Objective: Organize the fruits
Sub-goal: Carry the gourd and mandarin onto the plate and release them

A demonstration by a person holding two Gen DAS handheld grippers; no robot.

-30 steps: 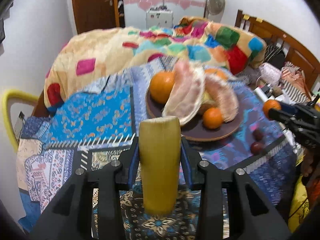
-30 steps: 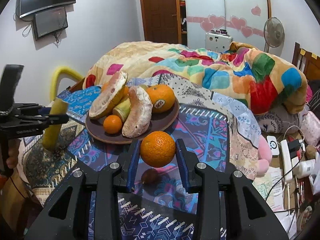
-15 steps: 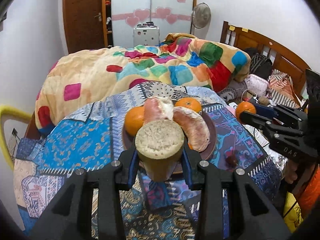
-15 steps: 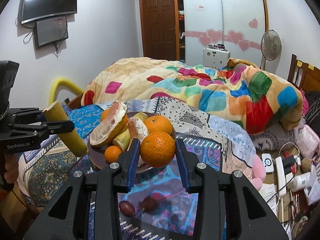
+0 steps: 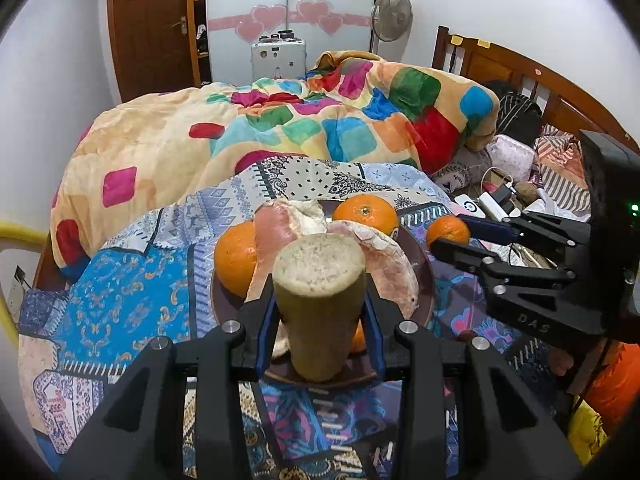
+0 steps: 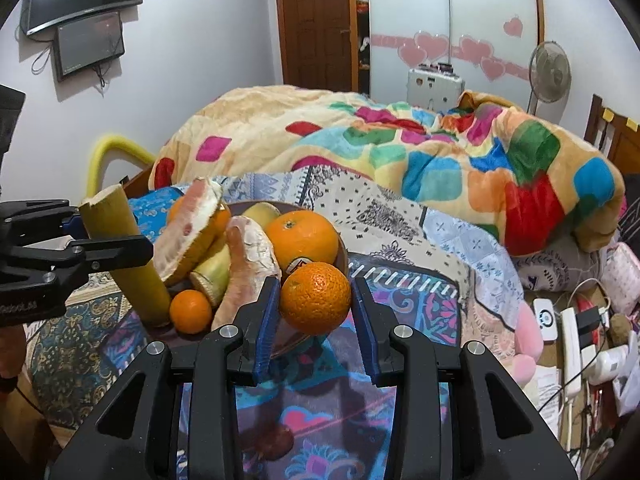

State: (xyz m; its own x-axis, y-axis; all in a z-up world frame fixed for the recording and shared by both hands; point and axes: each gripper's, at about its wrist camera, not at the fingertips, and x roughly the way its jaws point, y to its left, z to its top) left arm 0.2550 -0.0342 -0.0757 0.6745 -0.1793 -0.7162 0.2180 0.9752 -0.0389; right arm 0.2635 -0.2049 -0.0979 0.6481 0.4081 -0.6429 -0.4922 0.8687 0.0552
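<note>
My left gripper (image 5: 320,312) is shut on a yellow-green cut cane stalk (image 5: 320,280), held tilted over the near edge of the brown plate (image 5: 426,276). The plate carries oranges (image 5: 365,214) and pink pomelo segments (image 5: 276,232). In the right wrist view my right gripper (image 6: 315,300) is shut on an orange (image 6: 316,298) just above the plate's near rim (image 6: 345,258). A big orange (image 6: 302,240), a small one (image 6: 190,312) and pomelo pieces (image 6: 248,268) lie there. The left gripper (image 6: 112,236) with its stalk (image 6: 120,256) hangs at the plate's left side.
The plate sits on a patterned cloth (image 5: 120,300) spread over a bed. A colourful blanket (image 5: 280,132) is heaped behind it. Small dark-red fruits (image 6: 276,440) lie on the cloth near me. Chargers and a power strip (image 6: 572,332) clutter the right side.
Both grippers have closed in on the plate with their loads. The stalk has risen and tipped so its cut end faces the left camera. The orange now hangs at the plate's rim.
</note>
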